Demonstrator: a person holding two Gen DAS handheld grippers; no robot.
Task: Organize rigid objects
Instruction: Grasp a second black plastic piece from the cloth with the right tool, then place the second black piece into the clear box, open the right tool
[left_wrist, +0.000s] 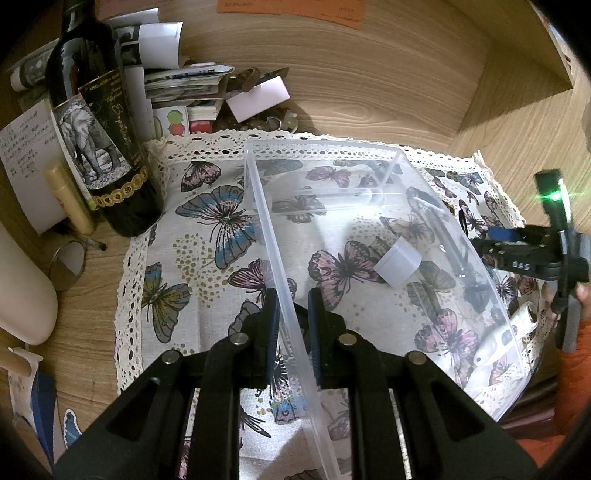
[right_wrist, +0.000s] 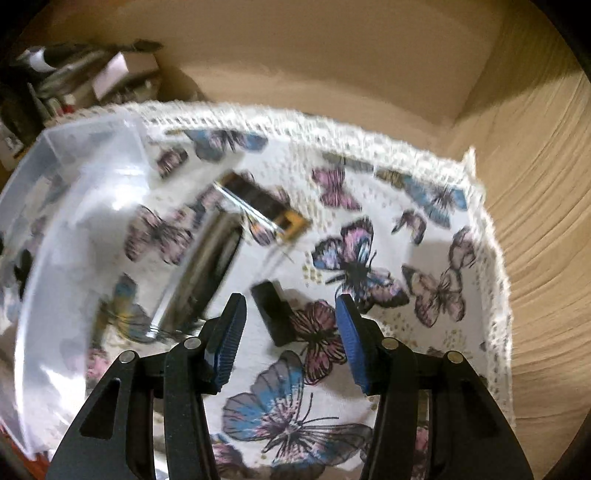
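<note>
A clear plastic box (left_wrist: 369, 155) sits on a butterfly-print cloth (left_wrist: 192, 229). My left gripper (left_wrist: 293, 306) straddles the box's near left wall, one finger on each side, closed on it. Inside the box lies a small white cylinder (left_wrist: 399, 264). A white object (left_wrist: 506, 338) lies outside the box's right wall. My right gripper (right_wrist: 291, 314) is open over the cloth, with a small black block (right_wrist: 275, 314) lying between its fingers. A dark and gold rectangular object (right_wrist: 266, 206) and a metallic cylinder (right_wrist: 207, 273) lie beyond, beside the box (right_wrist: 74, 192). The right wrist view is blurred.
A dark wine bottle (left_wrist: 96, 122) stands at the cloth's left, with a cream tube (left_wrist: 70, 199), papers (left_wrist: 177, 85) and coins (left_wrist: 273, 122) behind. A round mirror (left_wrist: 68, 264) lies on the wooden desk (left_wrist: 369, 74). My right gripper's body (left_wrist: 535, 254) shows at right.
</note>
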